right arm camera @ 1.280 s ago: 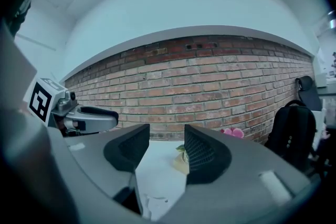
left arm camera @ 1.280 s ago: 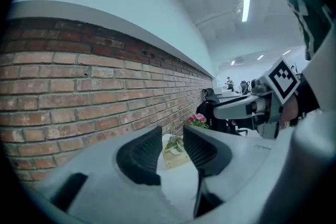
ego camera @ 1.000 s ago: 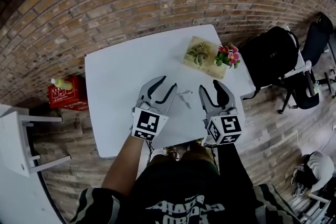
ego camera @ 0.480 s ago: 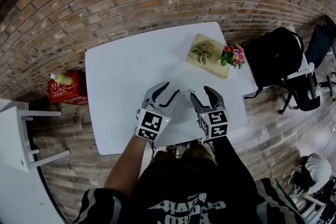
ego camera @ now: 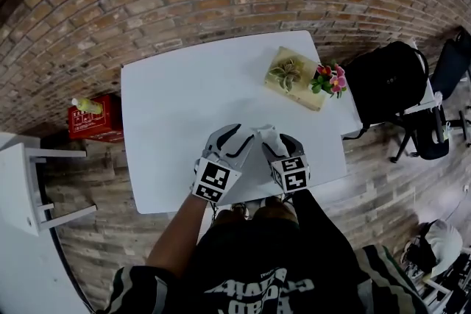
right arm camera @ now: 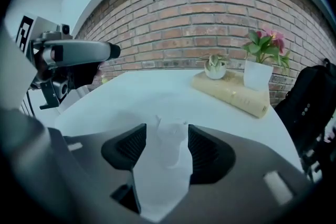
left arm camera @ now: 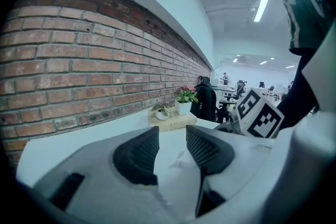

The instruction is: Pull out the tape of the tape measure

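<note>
A small white tape measure [ego camera: 266, 133] lies on the white table [ego camera: 184, 99] near its front edge. My right gripper [ego camera: 279, 140] is open around it. In the right gripper view the tape measure [right arm camera: 171, 148] sits between the dark ribbed pads [right arm camera: 205, 150] of the right gripper [right arm camera: 167, 129], with a sliver of room on each side. My left gripper [ego camera: 237, 134] is open just left of it. The left gripper view shows the left gripper [left arm camera: 172, 137] with only a small white piece [left arm camera: 181, 158] on the table ahead of it. Both pairs of jaws have just been opening.
A wooden board [ego camera: 294, 77] with a small succulent and a pot of pink flowers [ego camera: 328, 79] stands at the table's far right corner. A black backpack on a chair [ego camera: 383, 81] is to the right. A red box [ego camera: 92, 127] and a white stool [ego camera: 22, 180] stand on the floor at left.
Both grippers have come down and closer together toward the table. The right one dropped further, and its jaws now stand on either side of the tape measure.
</note>
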Tool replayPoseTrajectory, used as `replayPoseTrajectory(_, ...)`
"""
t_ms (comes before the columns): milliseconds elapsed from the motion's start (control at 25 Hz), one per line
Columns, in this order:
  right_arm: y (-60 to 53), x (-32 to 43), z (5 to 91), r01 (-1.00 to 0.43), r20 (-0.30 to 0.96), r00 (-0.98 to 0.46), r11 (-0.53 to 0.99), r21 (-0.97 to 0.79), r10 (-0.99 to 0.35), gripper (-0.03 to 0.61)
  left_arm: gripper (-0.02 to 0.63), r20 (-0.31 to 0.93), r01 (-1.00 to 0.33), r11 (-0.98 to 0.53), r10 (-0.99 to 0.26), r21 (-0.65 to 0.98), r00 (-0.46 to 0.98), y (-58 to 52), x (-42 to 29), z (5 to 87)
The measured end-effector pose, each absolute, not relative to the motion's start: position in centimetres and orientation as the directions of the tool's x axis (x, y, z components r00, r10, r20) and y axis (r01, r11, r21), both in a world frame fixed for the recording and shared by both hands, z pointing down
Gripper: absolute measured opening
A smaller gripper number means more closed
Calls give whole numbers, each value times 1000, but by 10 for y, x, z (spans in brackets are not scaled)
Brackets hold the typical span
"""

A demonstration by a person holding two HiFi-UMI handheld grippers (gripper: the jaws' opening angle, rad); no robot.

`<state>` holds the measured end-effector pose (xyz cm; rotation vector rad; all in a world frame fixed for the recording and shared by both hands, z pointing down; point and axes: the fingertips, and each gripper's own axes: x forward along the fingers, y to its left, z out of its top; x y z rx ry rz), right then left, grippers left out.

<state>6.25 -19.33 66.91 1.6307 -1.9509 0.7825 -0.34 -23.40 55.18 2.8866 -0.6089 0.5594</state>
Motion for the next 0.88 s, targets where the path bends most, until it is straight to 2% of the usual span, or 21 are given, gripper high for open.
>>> replayPoseTrajectory(200,-185,61,692,-983,730,-182,129,-129,-659,262,167,405,-427,-901,-364,73,839,-224,-9,560)
replayPoseTrajectory(400,-186,67,708,-983,773,-168,160,-87,-612,200,167,427,-448,-891,-376,77,822,-221,-18,566)
replayPoseTrajectory(560,-187,64,707,-974,767,-184,217,-60,-615,188,167,446,-466,-881,-386,84,808,-218,-28,573)
replayPoseTrajectory(600,-186,61,707,-968,769,-200,242,-61,-608,152,167,457,-471,-878,-387,82,801,-217,-31,576)
replayPoseTrajectory(800,-183,49,703,-933,782,-290,344,-104,-552,150,140,516,-496,-865,-391,77,762,-212,-42,597)
replayPoseTrajectory(880,-182,45,701,-922,782,-319,367,-125,-536,149,97,536,-520,-852,-412,59,737,-214,-48,607)
